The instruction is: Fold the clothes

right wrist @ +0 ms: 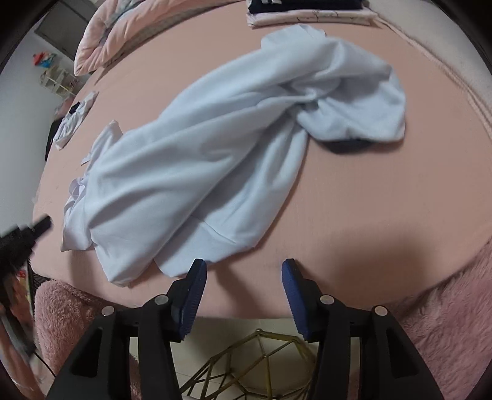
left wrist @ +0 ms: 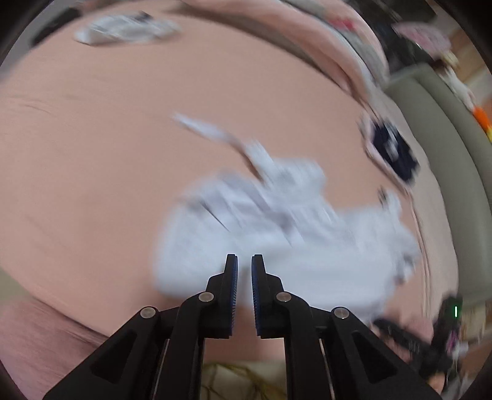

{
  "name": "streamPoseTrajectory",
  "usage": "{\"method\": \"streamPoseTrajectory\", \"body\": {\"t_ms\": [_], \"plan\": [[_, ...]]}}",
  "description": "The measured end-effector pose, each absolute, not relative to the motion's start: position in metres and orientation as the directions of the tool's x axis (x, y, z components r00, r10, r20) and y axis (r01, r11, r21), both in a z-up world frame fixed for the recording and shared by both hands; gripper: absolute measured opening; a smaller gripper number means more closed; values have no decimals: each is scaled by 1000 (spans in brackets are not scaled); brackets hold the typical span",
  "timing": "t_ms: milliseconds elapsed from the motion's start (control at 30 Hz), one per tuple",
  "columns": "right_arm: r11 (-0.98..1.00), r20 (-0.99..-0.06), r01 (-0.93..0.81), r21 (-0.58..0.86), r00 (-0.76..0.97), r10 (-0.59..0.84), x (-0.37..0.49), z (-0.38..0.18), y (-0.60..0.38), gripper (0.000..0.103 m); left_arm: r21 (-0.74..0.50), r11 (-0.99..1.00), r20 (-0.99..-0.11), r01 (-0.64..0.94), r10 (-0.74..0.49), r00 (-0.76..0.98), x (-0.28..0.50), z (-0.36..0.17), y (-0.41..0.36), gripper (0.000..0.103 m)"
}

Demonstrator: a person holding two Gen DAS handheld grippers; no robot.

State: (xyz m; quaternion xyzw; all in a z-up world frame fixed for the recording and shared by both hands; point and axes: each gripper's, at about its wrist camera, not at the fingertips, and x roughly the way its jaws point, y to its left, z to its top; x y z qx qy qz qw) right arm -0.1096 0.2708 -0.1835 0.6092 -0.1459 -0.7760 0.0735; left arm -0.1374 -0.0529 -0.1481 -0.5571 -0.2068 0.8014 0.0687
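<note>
Your pink bed [right wrist: 353, 184] spreads widest, and the crumpled pale blue garment [right wrist: 200, 160] lies loose on it. Your right claw [right wrist: 244, 267] hangs with jaws apart, empty, just beside the hem. Your left claw [left wrist: 244, 261] is nearly closed, gripping nothing.

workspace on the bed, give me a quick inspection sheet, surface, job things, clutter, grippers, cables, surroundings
surface: pink bedsheet, mostly smooth.
job's things: pale blue garment lying crumpled and unfolded, a dark piece showing under its far end; folded stack at the far edge.
clutter: small white garment near the left edge; pink quilt bunched at the far side.
grippers: left gripper shut, nothing seen between its pads, above the blurred garment; right gripper open, empty, beside the garment's near hem.
cables: nothing seen.
surroundings: fuzzy pink blanket on the near edge; gold wire frame on the floor below.
</note>
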Motion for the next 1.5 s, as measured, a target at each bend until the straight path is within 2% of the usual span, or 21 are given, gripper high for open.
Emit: {"method": "streamPoseTrajectory", "body": {"t_ms": [233, 267, 300, 333, 367, 400, 433, 500, 533, 567, 600, 667, 867, 1100, 1167, 1233, 1333, 1400, 1500], "plan": [[-949, -914, -60, 310, -295, -280, -109, -183, 271, 51, -450, -891, -859, -57, 449, -247, -134, -168, 18, 10], [-950, -913, -51, 307, -298, -279, -110, -184, 269, 52, -449, -891, -861, -62, 451, -236, -135, -171, 24, 17], [-951, -911, -42, 307, -302, -281, -111, -185, 267, 57, -455, -889, -860, -58, 455, -231, -133, -173, 29, 36], [-949, -905, -38, 314, -312, -287, -112, -187, 265, 60, -473, -880, -852, -47, 470, -230, -134, -178, 33, 49], [-945, -897, -36, 326, -327, -297, -114, -188, 264, 65, -495, -868, -841, -33, 489, -230, -137, -184, 37, 69], [-944, -894, -36, 327, -336, -297, -115, -189, 262, 65, -506, -862, -837, -18, 497, -228, -137, -189, 41, 71], [-947, -891, -13, 320, -342, -297, -117, -188, 257, 61, -505, -863, -841, -2, 493, -222, -136, -193, 45, 71], [-945, -881, 56, 322, -348, -321, -120, -186, 247, 4, -482, -876, -851, 0, 468, -240, -133, -197, 56, 66], [-940, -876, 72, 334, -344, -338, -122, -187, 244, 4, -451, -892, -859, -18, 439, -264, -132, -196, 64, 52], [-933, -872, 75, 353, -334, -357, -124, -190, 242, 3, -451, -892, -853, -25, 439, -281, -135, -192, 68, 10], [-929, -869, 74, 362, -335, -365, -126, -190, 241, 2, -467, -884, -841, -25, 453, -294, -139, -188, 69, 6], [-929, -859, 66, 363, -362, -361, -128, -179, 243, 2, -489, -872, -817, -30, 470, -334, -146, -175, 69, 6], [-942, -774, 118, 315, -542, -327, -118, -97, 262, 1, -478, -874, -726, -85, 447, -523, -136, -88, 43, 5], [-943, -657, 160, 293, -682, -320, -93, -26, 289, 1, -509, -852, -602, -123, 454, -657, -119, -11, -19, 5], [-939, -600, 184, 290, -729, -329, -106, 1, 289, 1, -497, -864, -603, -86, 415, -681, -135, -9, -31, 7], [-935, -582, 198, 295, -739, -340, -123, 8, 288, 2, -504, -864, -657, -10, 391, -645, -157, -30, -37, 8], [-941, -733, 139, 309, -596, -329, -153, -38, 276, 2, -482, -864, -794, 143, 362, -488, -185, -92, -38, 8], [-943, -798, 115, 313, -506, -327, -159, -71, 268, 2, -483, -861, -813, 161, 372, -447, -185, -115, -35, 9], [-946, -827, 119, 302, -461, -322, -149, -98, 256, 2, -493, -858, -812, 144, 393, -432, -177, -131, -29, 15]]}}
